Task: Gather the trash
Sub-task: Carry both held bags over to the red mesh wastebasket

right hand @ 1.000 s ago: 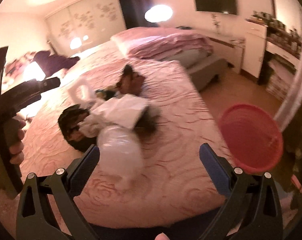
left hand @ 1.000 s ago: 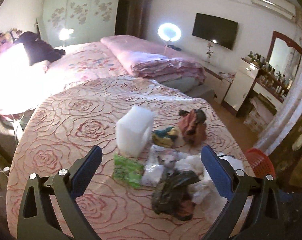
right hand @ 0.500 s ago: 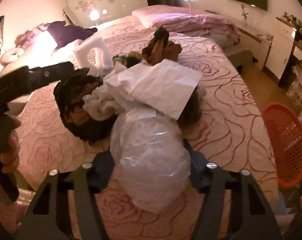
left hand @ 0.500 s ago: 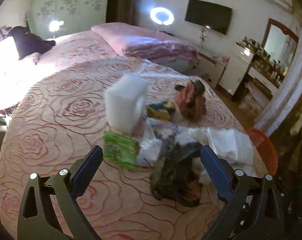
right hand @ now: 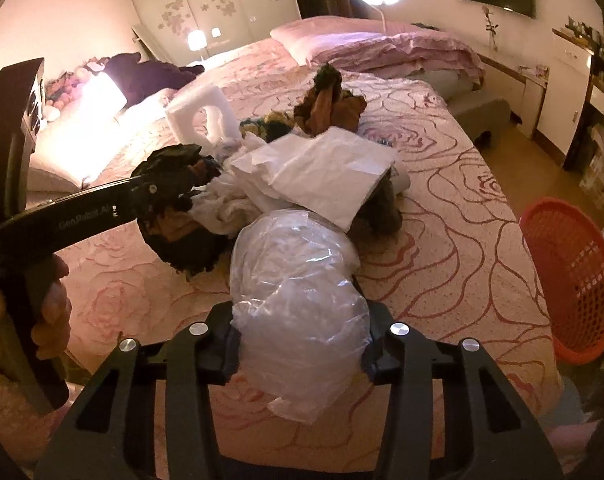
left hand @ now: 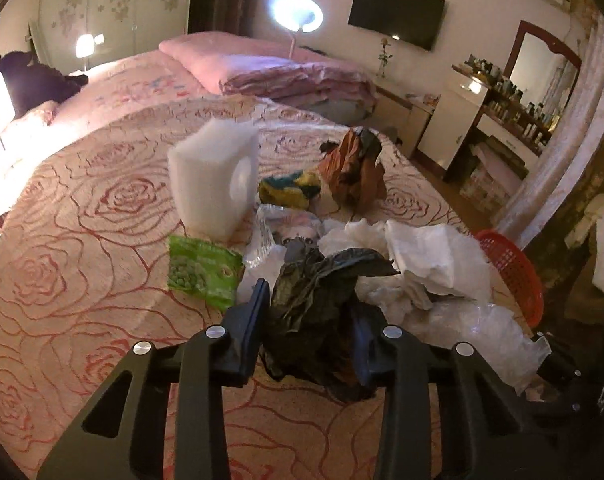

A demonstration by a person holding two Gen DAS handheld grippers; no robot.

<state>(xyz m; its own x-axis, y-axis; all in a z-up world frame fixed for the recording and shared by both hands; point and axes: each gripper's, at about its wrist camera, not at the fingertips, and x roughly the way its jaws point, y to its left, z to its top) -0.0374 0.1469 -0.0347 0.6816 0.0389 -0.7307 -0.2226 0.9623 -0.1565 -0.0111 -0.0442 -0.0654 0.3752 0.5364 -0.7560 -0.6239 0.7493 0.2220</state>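
Both grippers have just squeezed shut, the left gripper (left hand: 309, 320) on the black bag (left hand: 321, 292), the right gripper (right hand: 300, 344) on the clear bag (right hand: 298, 296), ready for the basket (right hand: 573, 280).

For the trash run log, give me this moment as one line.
left gripper: jaws just closed, shut on black bag | right gripper: jaws closing, on clear bag | red basket: beside bed, nothing seen inside

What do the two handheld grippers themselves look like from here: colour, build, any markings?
Both are matt black plastic. The left gripper and right gripper each have two angular, open-framed fingers with silver round screw heads at the joints and dark blue pads on the inner faces. Seen from the right wrist camera, the left gripper's body carries small white lettering along its side. A bare hand wraps its black handle; no sleeve shows.
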